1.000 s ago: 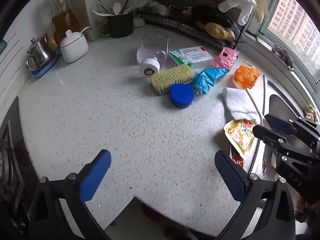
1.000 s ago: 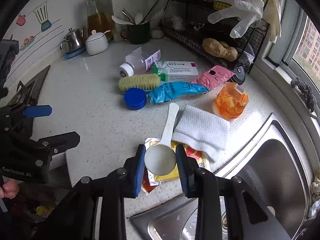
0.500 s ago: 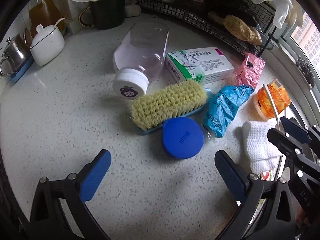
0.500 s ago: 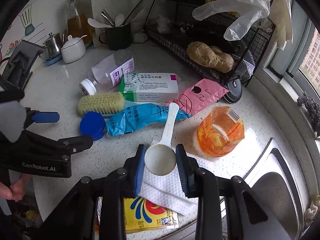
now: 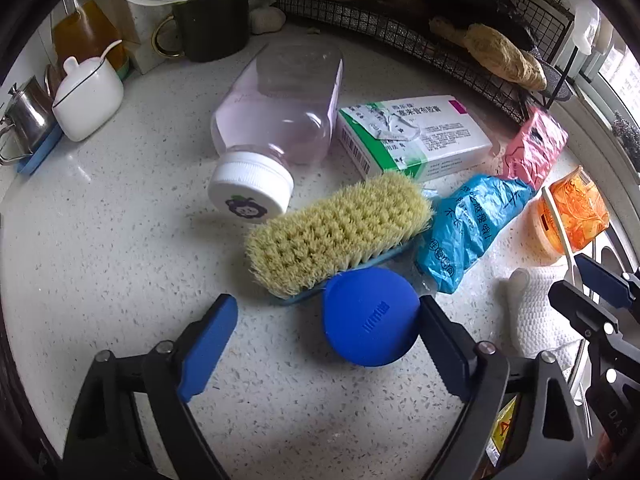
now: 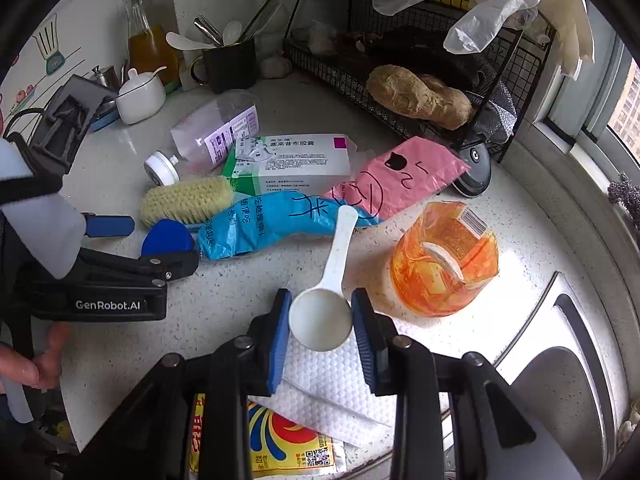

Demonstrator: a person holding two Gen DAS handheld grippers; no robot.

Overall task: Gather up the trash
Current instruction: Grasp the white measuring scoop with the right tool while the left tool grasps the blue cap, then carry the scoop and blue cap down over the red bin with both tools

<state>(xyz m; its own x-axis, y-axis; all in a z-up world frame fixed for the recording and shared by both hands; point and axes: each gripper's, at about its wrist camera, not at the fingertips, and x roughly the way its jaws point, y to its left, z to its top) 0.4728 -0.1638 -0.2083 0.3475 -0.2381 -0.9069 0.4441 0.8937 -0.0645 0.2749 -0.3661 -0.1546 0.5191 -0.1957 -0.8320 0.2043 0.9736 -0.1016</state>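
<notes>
My left gripper (image 5: 326, 328) is open, low over the counter, with a round blue lid (image 5: 370, 316) between its fingers, against the right one. A bristle brush (image 5: 340, 232), a plastic bottle (image 5: 276, 120), a medicine box (image 5: 416, 136), a blue wrapper (image 5: 468, 232) and a pink wrapper (image 5: 534, 150) lie just beyond. My right gripper (image 6: 320, 320) is shut on a white plastic scoop (image 6: 324, 312), held above a white cloth (image 6: 332, 376) and a yellow packet (image 6: 280, 444). An orange plastic cup (image 6: 444, 260) lies to its right.
A wire rack (image 6: 400, 60) stands at the back with gloves hanging on it. A dark utensil mug (image 5: 212, 24), a white sugar pot (image 5: 88, 96) and an oil bottle (image 6: 150, 40) stand at the back left. The steel sink (image 6: 560, 360) is at the right.
My left gripper has moved forward and down towards the brush and blue lid, which now sits between its fingers. My right gripper has carried the scoop forward over the cloth.
</notes>
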